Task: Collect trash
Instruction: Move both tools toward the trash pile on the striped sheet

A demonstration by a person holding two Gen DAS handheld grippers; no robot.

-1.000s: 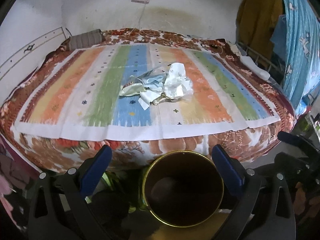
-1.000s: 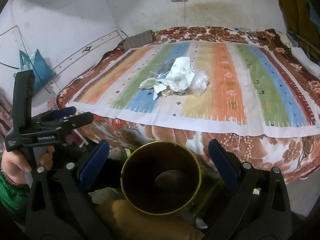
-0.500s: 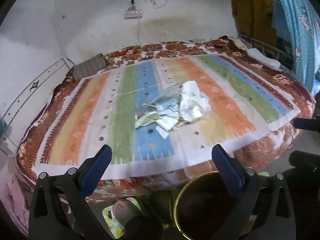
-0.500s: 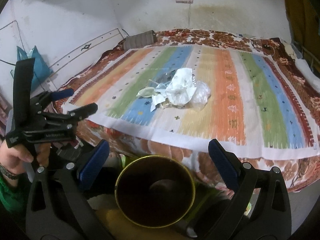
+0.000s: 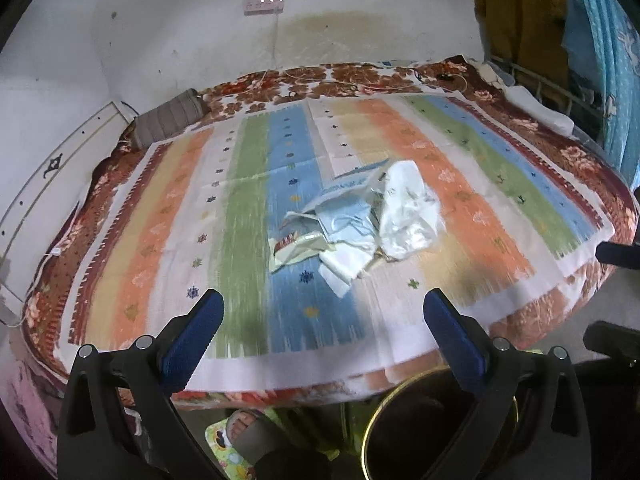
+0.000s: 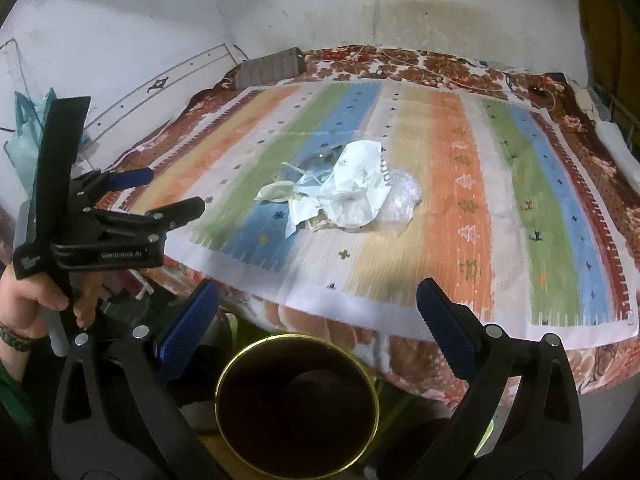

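A heap of trash [image 5: 360, 220], crumpled white paper, clear plastic and wrappers, lies in the middle of a striped cloth [image 5: 248, 208] on a bed. It shows in the right wrist view too [image 6: 344, 188]. A dark round bin with a gold rim [image 6: 296, 404] stands on the floor at the bed's near edge, also low right in the left wrist view [image 5: 436, 428]. My left gripper [image 5: 322, 324] is open and empty over the bed's near edge; it also shows in the right wrist view [image 6: 172, 192]. My right gripper [image 6: 316, 312] is open and empty above the bin.
A grey pillow [image 5: 168, 120] lies at the bed's far left by the white wall. A power strip [image 5: 264, 4] hangs on the wall. Blue and yellow cloths [image 5: 600, 60] hang at the right. A sandalled foot [image 5: 248, 432] stands on the floor below the bed.
Both grippers have risen and moved forward towards the bed. The bin has dropped lower in both views; the left gripper swung left, so the bin sits at its lower right.
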